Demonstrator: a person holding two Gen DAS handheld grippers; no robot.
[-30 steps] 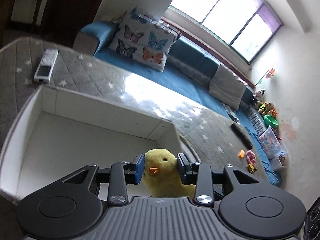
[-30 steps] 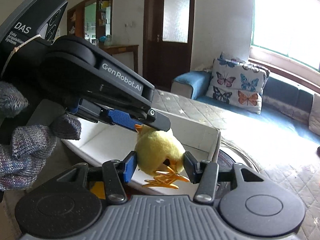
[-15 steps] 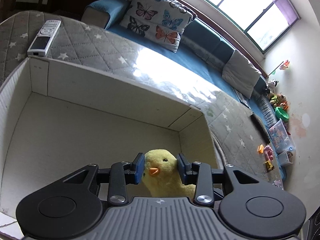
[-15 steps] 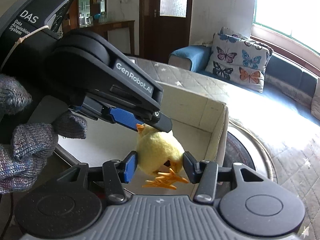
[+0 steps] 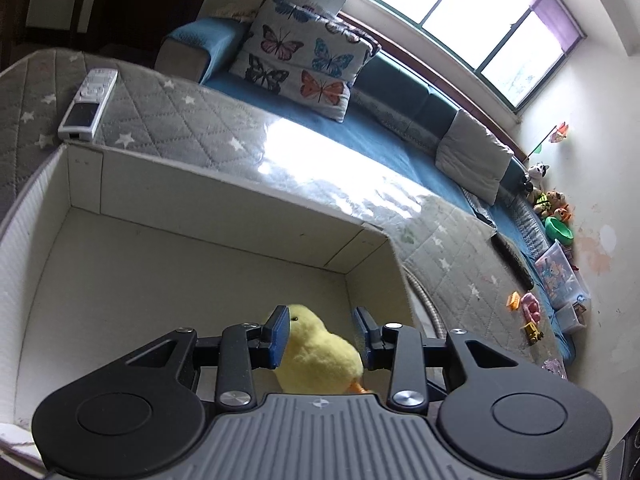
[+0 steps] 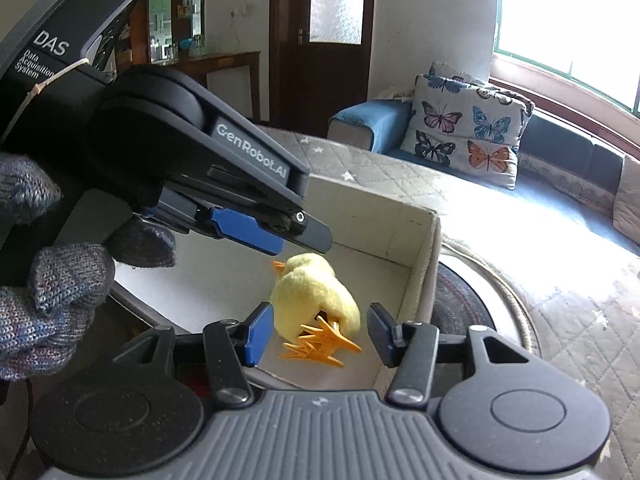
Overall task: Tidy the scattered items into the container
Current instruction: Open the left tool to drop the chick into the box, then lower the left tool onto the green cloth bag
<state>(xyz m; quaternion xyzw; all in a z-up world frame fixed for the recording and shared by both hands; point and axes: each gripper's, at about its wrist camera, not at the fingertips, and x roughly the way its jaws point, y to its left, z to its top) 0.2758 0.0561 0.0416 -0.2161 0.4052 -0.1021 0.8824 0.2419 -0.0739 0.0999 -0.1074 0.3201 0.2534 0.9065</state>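
A yellow plush chick [image 5: 320, 354] with orange feet lies on the floor of a white open box [image 5: 160, 184], near its right wall. My left gripper [image 5: 320, 336] is open above the chick, its blue pads apart from it. In the right wrist view the chick [image 6: 316, 296] lies on its side in the box [image 6: 424, 240], feet toward me. My right gripper [image 6: 316, 334] is open and empty just in front of it. The left gripper's blue pad [image 6: 248, 232] hangs above the chick there.
A white remote [image 5: 88, 104] lies on the grey star quilt behind the box. Small toys [image 5: 528, 312] lie on the quilt to the right. A butterfly pillow [image 5: 300, 68] rests on the blue sofa. A round rug [image 6: 464, 308] lies right of the box.
The left gripper has opened and let go of the chick, which dropped onto the box floor and tipped over. The right gripper's jaws have widened.
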